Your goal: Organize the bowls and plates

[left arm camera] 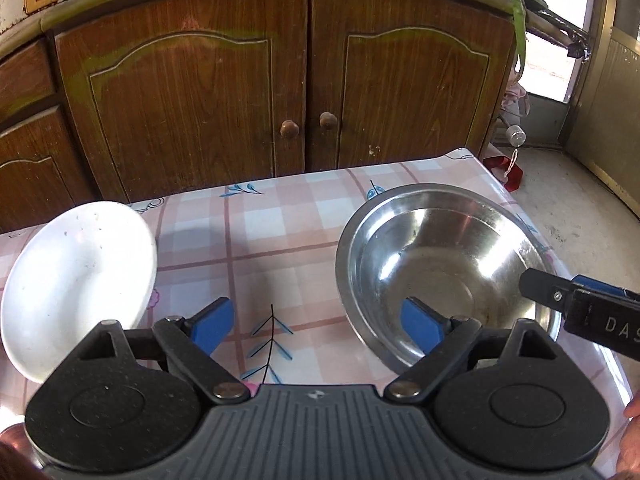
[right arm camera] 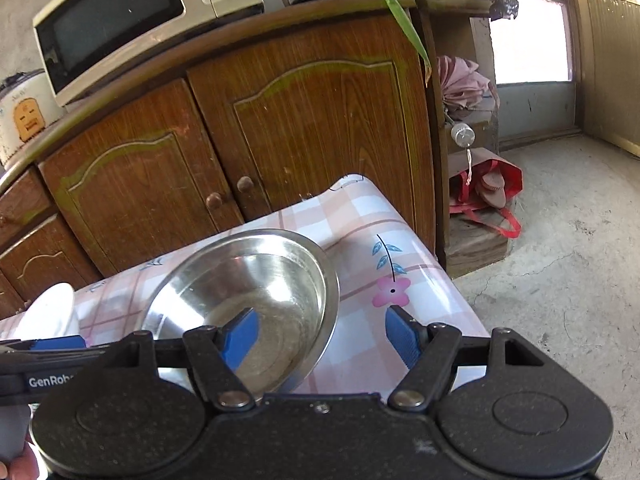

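A table under a pink checked oilcloth [left arm camera: 280,216] stands before a brown wooden cabinet [left arm camera: 248,92] with two closed doors and round knobs. On the cloth, the steel bowl [left arm camera: 432,264] sits upright and empty toward the right end of the table; the white plate [left arm camera: 76,280] lies at the left, well apart from the bowl, and appears raised at its far edge. The left gripper [left arm camera: 320,326] has its jaws wide apart with nothing between them, hovering over bare cloth between plate and bowl; its right blue pad overlaps the bowl's near-left rim in view, contact not determinable. The right gripper [right arm camera: 322,340] is likewise spread wide and holds nothing; its left pad sits over the bowl's interior and its right pad outside over the cloth, so the near-right rim falls between them. A microwave [right arm camera: 132,16] rests on the cabinet top. A red bag [right arm camera: 488,188] lies on the concrete floor to the right.
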`<state>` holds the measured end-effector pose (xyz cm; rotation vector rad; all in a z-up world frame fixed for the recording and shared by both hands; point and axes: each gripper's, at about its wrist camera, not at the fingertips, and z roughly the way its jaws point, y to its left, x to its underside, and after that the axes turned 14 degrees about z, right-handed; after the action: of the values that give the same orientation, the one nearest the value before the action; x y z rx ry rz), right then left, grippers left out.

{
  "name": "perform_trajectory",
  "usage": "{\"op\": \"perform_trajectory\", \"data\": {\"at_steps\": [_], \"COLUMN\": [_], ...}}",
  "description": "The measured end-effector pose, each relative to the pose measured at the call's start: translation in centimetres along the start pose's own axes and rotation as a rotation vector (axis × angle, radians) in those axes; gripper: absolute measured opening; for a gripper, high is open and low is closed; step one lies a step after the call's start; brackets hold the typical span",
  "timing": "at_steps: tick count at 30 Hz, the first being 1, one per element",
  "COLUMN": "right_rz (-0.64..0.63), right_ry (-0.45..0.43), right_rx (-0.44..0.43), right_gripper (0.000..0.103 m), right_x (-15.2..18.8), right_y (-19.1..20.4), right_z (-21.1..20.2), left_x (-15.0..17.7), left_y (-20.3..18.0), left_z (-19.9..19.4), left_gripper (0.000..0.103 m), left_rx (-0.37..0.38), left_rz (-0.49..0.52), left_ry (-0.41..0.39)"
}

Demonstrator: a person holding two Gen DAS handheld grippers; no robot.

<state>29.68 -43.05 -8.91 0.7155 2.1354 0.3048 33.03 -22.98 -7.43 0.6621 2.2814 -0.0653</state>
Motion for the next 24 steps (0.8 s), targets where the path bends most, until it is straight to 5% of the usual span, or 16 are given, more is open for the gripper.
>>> {"op": "perform_trajectory", "data": {"at_steps": [6, 12, 13, 15, 16, 24], "right_rz": [0.009, 0.024, 0.03, 0.03, 0.03, 0.053], "right_ry": [0.023, 0.028, 0.03, 0.047, 0.055, 0.027], "right_rx": [-0.001, -0.028, -0.038, -0.052, -0.052, -0.063], "right_gripper": [0.083, 0.082, 0.076, 0.023, 0.016, 0.015], "right_x": [0.1, 0.3, 0.2, 0.2, 0.3, 0.4], "right_y": [0.1, 0.0, 0.0, 0.1, 0.2, -0.4], "right_z": [2.7, 4.3, 4.4, 4.6, 4.7, 2.9], "left_x": [-0.8, -0.9, -0.9, -1.0, -1.1, -0.8], "left_y": [-0.3, -0.1, -0.2, -0.4, -0.5, -0.8], "left_z": [2.5, 4.4, 4.4, 4.3, 4.2, 3.0], "left_gripper": [0.088, 0.068, 0.059, 0.038, 0.029, 0.027], "left_rx": [-0.01, 0.011, 0.014, 0.045, 0.056, 0.09], "left_rz": [0.022, 0.009, 0.015, 0.024, 0.029, 0.039], "left_ry": [0.012, 0.027, 0.018, 0.001, 0.0, -0.022]}}
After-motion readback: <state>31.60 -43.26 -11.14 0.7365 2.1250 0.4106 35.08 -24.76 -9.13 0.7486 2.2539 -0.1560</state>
